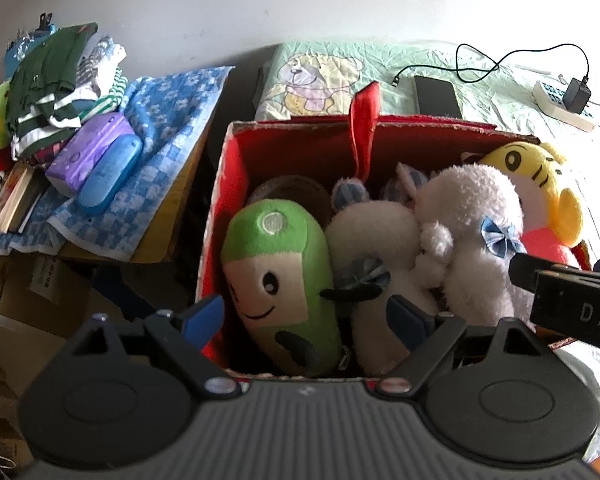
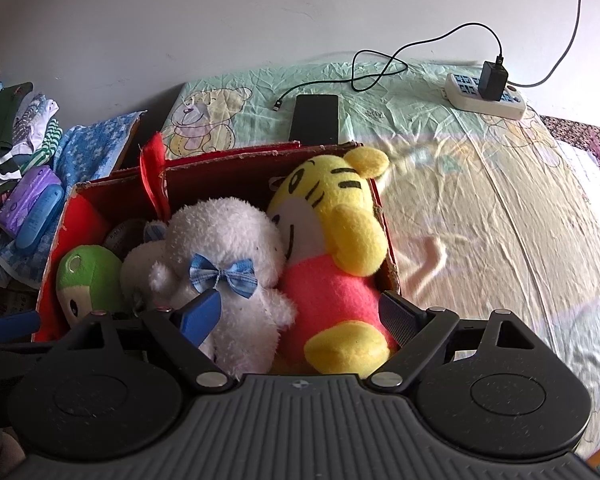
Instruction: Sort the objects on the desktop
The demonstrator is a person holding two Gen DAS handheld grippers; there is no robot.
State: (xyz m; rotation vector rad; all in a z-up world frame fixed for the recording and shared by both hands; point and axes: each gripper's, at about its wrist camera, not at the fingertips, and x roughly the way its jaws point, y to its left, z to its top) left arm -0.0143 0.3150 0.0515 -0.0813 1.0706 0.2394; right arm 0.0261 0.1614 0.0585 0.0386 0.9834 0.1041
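A red cardboard box (image 1: 236, 168) (image 2: 228, 160) stands on the bed, packed with soft toys. Inside lie a green plush (image 1: 276, 264) (image 2: 88, 276), a white plush with a blue bow (image 1: 468, 216) (image 2: 224, 240) and a yellow tiger plush in a pink shirt (image 1: 540, 184) (image 2: 328, 208). My left gripper (image 1: 306, 318) hovers open over the box's near left part, above the green plush. My right gripper (image 2: 300, 316) is open over the near right part, above the white plush and the tiger. Neither pair of pads presses on a toy.
Behind the box lie a black phone (image 2: 316, 118), a loose cable (image 2: 380, 68) and a power strip with a charger (image 2: 486, 92) on the bear-print sheet. Left of the box are a blue towel (image 1: 168, 128), a purple pack (image 1: 88, 152), a blue case (image 1: 110, 176) and folded clothes (image 1: 60, 76).
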